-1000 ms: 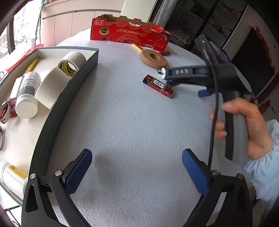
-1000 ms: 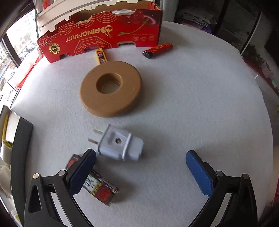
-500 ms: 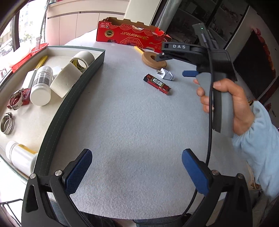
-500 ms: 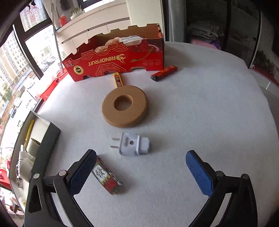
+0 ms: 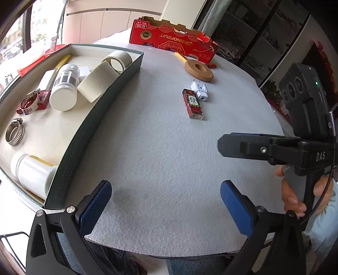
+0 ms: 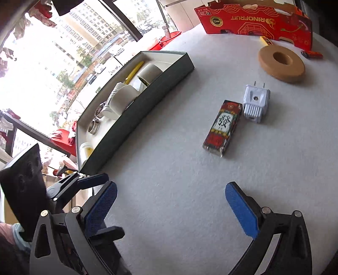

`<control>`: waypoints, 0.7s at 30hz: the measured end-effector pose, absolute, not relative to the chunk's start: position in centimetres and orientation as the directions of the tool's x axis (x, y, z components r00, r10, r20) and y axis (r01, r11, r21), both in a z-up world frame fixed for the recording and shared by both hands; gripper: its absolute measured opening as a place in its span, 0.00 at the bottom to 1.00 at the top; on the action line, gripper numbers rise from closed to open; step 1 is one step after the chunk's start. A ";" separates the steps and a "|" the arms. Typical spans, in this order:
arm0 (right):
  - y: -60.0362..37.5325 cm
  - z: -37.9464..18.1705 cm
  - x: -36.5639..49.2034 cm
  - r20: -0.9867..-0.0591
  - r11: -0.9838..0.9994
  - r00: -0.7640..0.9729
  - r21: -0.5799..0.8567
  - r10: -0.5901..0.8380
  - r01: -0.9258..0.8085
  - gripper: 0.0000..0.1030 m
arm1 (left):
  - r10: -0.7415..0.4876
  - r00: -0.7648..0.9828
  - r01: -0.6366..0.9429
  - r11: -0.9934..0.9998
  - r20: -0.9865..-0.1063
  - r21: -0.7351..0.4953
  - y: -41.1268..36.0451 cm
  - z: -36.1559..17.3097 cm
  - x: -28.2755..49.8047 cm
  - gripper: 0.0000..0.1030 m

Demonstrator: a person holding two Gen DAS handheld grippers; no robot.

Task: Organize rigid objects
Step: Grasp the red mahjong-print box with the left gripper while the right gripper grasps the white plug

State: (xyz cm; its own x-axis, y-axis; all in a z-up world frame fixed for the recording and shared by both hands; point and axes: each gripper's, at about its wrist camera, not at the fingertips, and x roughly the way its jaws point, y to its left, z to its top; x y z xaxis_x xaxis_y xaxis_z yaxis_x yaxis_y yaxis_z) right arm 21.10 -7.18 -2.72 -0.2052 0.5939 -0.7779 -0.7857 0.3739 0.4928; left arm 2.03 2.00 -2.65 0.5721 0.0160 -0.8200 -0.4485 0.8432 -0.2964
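Both tools hang over the near edge of the round table (image 5: pixel 147 169), and both are spread wide with nothing between the blue pads: the left gripper (image 5: pixel 165 203) over bare grey felt, the right gripper (image 6: pixel 171 203) likewise. Out beyond them, toward the table's middle, the red lighter (image 6: pixel 221 124) lies flat with the white plug (image 6: pixel 256 101) just beside it, prongs pointing to the far edge. Further on sits the tan ring (image 6: pixel 282 63), then a yellow utility knife (image 6: pixel 266 40) and a second small red lighter (image 6: pixel 312 54), right against the red RINOFRUIT carton (image 6: pixel 257 20) at the far edge. Along the left edge runs the dark green tray (image 5: pixel 88 131), holding tape rolls (image 5: pixel 99 81), white bottles (image 5: pixel 63 91) and hose clamps (image 5: pixel 14 132). Windows with city blocks fill the left of the room, dark shelving the right. The person's right hand (image 5: pixel 295 190) is wrapped round its grey handle, gripper held level, pointing left across the table.
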 end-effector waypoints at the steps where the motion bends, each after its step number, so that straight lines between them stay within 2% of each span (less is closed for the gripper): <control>1: -8.8 -2.6 21.5 -0.794 0.453 -0.131 0.465 0.594 -0.760 1.00 | 0.026 0.579 -0.445 0.848 -0.815 -0.289 1.9 -2.3 2.3 1.00; 3: -11.5 -2.6 22.9 -0.850 0.653 0.080 0.336 0.520 -0.678 1.00 | 0.068 0.596 -0.442 0.860 -0.800 -0.256 1.8 -1.1 3.6 1.00; 5: -12.7 -2.9 25.0 -0.881 0.776 0.198 0.247 0.429 -0.580 1.00 | 0.122 0.609 -0.447 0.869 -0.784 -0.211 1.8 -0.2 5.8 1.00; 8: -13.9 -3.9 27.1 -0.905 0.824 0.183 0.247 0.384 -0.509 1.00 | 0.166 0.614 -0.462 0.868 -0.771 -0.181 2.4 0.4 10.2 1.00; 11: -13.2 -3.4 27.4 -0.916 0.838 0.235 0.163 0.324 -0.521 1.00 | 0.185 0.586 -0.470 0.871 -0.789 -0.145 3.0 -0.2 14.6 1.00; 15: -14.4 -3.3 28.6 -0.913 0.845 0.193 0.231 0.360 -0.483 1.00 | 0.214 0.521 -0.468 0.881 -0.826 -0.067 3.4 -2.4 18.3 1.00; 19: -15.4 -3.0 28.2 -0.912 0.851 0.208 0.221 0.354 -0.477 1.00 | 0.301 0.409 -0.523 0.851 -0.862 0.050 4.6 -4.9 19.1 1.00; 21: -14.6 -2.5 28.4 -0.905 0.840 0.221 0.217 0.364 -0.497 1.00 | 0.286 0.435 -0.549 0.836 -0.854 0.001 5.7 -5.2 18.0 1.00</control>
